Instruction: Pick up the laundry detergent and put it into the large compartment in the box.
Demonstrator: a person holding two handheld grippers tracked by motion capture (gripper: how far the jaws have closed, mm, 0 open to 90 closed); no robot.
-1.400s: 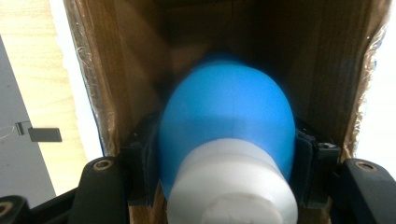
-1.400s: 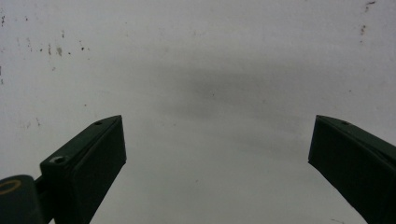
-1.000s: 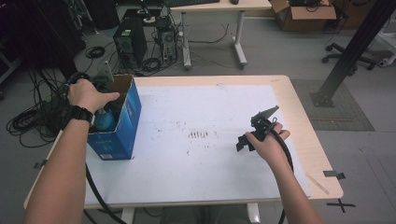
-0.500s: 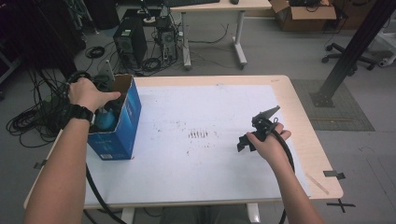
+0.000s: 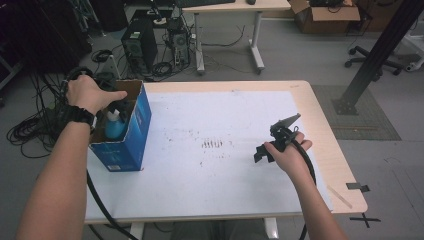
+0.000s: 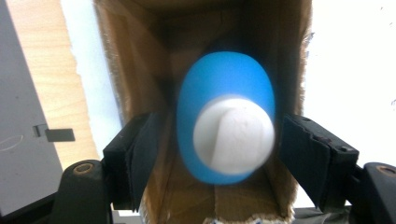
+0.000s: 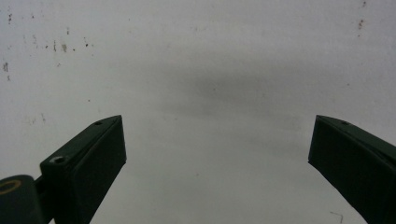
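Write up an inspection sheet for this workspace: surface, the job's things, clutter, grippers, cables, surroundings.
Surface: white table with a wooden rim, scuffed with small dark marks near the middle.
Job's things: blue bottle with a white cap, upright inside an open blue cardboard box at the table's left edge.
Clutter: nothing seen on the table besides the box.
Grippers: left gripper over the box, jaws just been opening, bottle between them with gaps either side; right gripper open over bare table.
Cables: one trails from each gripper; loose coils on the floor to the left.
Surroundings: computer towers, another desk, cardboard box, office chair base.
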